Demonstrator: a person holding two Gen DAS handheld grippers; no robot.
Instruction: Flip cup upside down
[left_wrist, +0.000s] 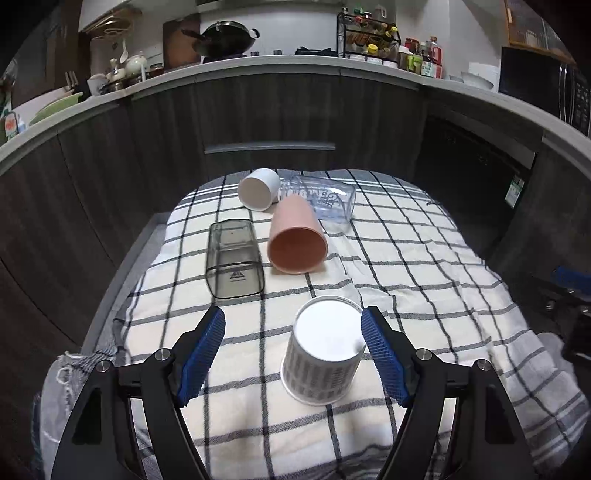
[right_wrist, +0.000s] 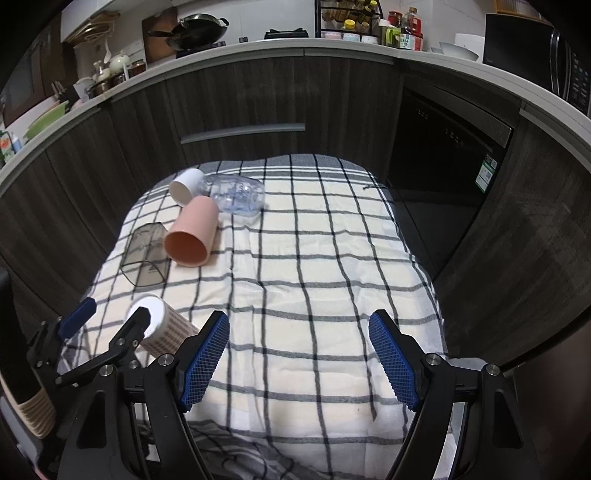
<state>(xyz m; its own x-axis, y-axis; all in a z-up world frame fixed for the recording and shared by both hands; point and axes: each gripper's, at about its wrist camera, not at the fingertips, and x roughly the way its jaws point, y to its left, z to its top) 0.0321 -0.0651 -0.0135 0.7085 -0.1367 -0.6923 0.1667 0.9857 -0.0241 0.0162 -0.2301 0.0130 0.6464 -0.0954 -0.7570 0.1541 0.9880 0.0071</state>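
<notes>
A white paper cup with a grey dotted pattern (left_wrist: 320, 354) stands upside down on the checked cloth (left_wrist: 424, 280), base up. My left gripper (left_wrist: 293, 325) is open, its blue pads on either side of the cup; the right pad is close to the cup's rim, the left pad well apart. In the right wrist view the same cup (right_wrist: 162, 326) shows at the far left between the left gripper's fingers (right_wrist: 79, 317). My right gripper (right_wrist: 299, 332) is open and empty over bare cloth.
Further back lie a pink cup (left_wrist: 295, 240) on its side, a smoky square cup (left_wrist: 232, 258), a white cup (left_wrist: 258, 188) and a clear printed cup (left_wrist: 325, 199). Dark cabinets and a cluttered counter (left_wrist: 277, 59) stand behind the table.
</notes>
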